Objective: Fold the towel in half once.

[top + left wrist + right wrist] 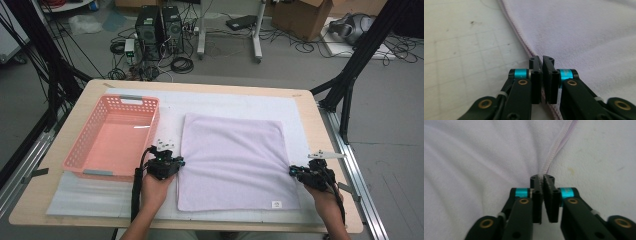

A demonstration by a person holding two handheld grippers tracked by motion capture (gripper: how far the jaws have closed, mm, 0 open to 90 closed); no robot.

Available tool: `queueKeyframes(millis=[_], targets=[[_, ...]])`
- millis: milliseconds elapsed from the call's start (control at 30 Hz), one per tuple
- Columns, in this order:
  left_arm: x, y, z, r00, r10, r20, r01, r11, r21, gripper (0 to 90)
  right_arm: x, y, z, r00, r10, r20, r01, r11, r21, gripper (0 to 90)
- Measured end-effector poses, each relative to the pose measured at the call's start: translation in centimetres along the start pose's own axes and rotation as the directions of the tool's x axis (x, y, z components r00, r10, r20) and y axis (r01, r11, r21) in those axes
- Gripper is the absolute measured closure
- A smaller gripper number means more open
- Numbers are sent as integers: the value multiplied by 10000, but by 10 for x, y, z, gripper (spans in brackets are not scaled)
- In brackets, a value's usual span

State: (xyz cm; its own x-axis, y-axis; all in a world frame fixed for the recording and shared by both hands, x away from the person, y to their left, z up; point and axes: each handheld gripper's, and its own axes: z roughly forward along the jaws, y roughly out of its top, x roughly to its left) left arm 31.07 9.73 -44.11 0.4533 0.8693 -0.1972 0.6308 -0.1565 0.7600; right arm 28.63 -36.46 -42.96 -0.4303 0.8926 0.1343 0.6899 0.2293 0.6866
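Note:
A pale lilac towel (232,160) lies spread flat on the white mat (235,102), with a small label at its near right corner. My left gripper (178,162) is at the towel's left edge, and in the left gripper view its jaws (542,58) stand almost together with the hem of the towel (586,37) caught between them. My right gripper (291,171) is at the right edge. In the right gripper view it (543,177) pinches the hem, and folds in the towel (486,157) fan out from the pinch.
A pink slotted basket (155,125) with nothing in it stands just left of the towel, close to my left gripper. The wooden table's right edge (325,145) runs near my right gripper. Computers, cables and a cardboard box lie on the floor beyond.

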Motion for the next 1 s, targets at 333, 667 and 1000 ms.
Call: queueKeyframes(millis=[333, 667, 1000], targets=[[10, 58, 42, 9987, -478, 185, 502, 9852, -1639, 432, -38, 55, 32, 9997, 99, 217, -69, 9913, -1317, 492], [54, 81, 89, 9842, -1464, -999, 1311, 9807, -1451, 432, -61, 91, 80, 9977, 670, -42, -670, 9912, -1145, 455], [51, 91, 112, 9912, -872, -996, 793, 9936, -809, 527, -58, 108, 113, 9983, 376, 437, -349, 9976, -601, 548]])
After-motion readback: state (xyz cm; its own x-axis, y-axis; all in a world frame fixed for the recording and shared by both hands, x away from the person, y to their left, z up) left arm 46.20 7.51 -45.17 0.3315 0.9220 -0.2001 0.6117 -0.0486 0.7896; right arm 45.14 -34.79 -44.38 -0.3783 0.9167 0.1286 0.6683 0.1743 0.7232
